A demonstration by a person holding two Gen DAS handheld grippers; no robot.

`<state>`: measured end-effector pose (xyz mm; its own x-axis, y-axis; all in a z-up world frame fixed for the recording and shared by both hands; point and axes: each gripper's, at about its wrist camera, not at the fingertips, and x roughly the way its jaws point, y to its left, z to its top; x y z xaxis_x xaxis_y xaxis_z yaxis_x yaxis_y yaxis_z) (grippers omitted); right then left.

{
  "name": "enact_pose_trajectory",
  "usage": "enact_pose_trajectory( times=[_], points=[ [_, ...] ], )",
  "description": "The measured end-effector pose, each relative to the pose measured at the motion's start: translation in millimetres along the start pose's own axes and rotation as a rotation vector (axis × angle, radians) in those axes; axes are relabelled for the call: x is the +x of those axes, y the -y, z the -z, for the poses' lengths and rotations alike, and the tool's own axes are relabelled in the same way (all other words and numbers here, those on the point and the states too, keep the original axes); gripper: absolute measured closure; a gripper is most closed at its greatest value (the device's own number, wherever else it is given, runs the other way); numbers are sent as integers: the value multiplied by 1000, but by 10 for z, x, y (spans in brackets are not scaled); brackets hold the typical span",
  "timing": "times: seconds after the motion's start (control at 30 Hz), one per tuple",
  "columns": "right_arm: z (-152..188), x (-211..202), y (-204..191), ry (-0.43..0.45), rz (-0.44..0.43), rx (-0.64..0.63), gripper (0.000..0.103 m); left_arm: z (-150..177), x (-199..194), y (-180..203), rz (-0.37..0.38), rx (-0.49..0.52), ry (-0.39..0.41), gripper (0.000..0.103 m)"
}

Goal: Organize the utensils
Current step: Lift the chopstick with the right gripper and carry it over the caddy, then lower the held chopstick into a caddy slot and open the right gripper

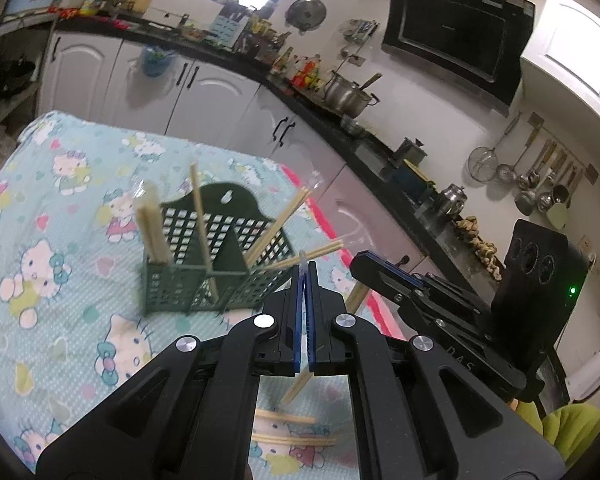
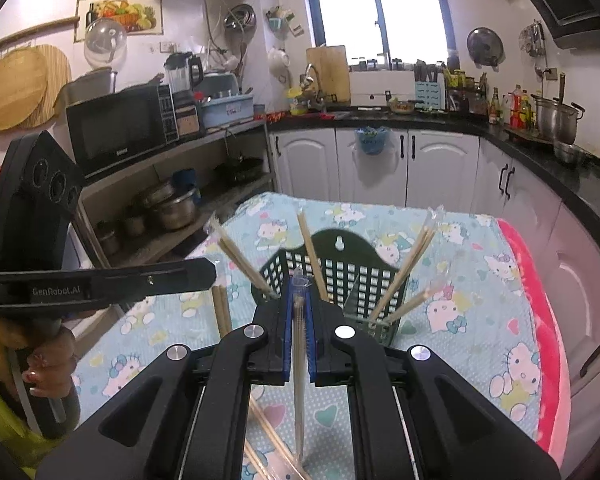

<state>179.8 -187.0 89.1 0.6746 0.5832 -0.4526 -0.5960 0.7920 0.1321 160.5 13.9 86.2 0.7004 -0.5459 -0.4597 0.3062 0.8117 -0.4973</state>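
Both grippers (image 1: 305, 276) (image 2: 299, 292) clamped on wrapped chopsticks (image 2: 299, 360); light, stiff, slippery wrapper. You grip mid-length, drop into basket (image 2: 340, 276).

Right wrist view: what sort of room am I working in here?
A home kitchen, most likely: a black microwave oven on a shelf, white cabinet doors under a dark countertop, and a steel stockpot by the wall.

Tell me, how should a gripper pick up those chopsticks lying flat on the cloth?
Grip the loose chopsticks around their middle, coming straight down from above with the fingers across the sticks. They lie flat and thin on the soft cloth, so a side approach would probably just push them along.
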Motion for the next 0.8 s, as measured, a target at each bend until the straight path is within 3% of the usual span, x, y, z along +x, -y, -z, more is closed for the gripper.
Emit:
enact_pose_trajectory(
  times=[0.8],
  points=[
    [-717,-362,92,198,23,1,97,-734,-103,498,29,142,134,103]
  ],
)
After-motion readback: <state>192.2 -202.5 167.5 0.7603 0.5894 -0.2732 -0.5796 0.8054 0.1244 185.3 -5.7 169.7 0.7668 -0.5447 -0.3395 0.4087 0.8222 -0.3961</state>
